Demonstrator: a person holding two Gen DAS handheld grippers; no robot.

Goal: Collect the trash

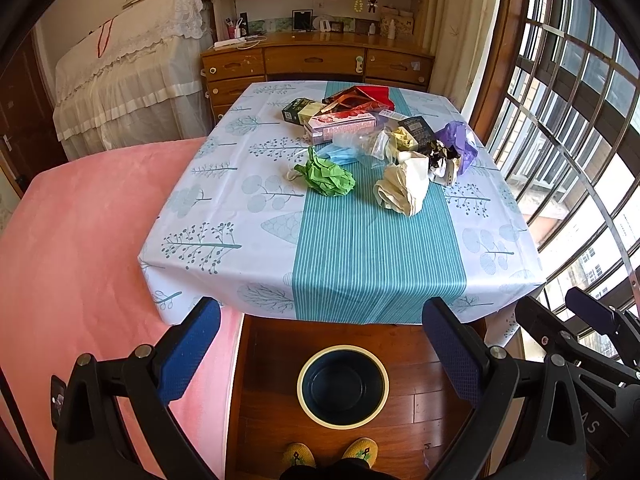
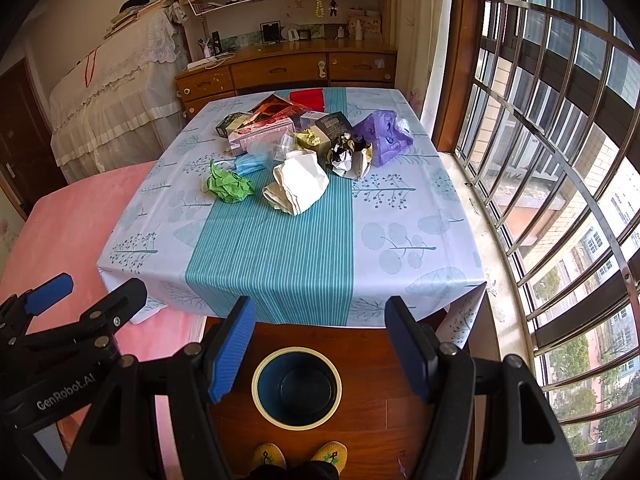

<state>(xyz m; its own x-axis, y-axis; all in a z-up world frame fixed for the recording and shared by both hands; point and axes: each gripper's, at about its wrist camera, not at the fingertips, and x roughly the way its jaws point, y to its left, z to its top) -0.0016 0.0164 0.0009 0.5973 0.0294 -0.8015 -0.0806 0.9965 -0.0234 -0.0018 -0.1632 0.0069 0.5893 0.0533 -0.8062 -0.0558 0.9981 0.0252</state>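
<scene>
Dark bin (image 2: 297, 388) with cream rim holds nothing.

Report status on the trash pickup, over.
Left hand-held gripper open, empty. Right hand-held gripper open, empty. Trash pile untouched on the table; bin empty on the floor. Nothing in the way.

Near half of table (image 1: 344, 248) bare; trash pile (image 1: 372, 136) crowds far half.
</scene>
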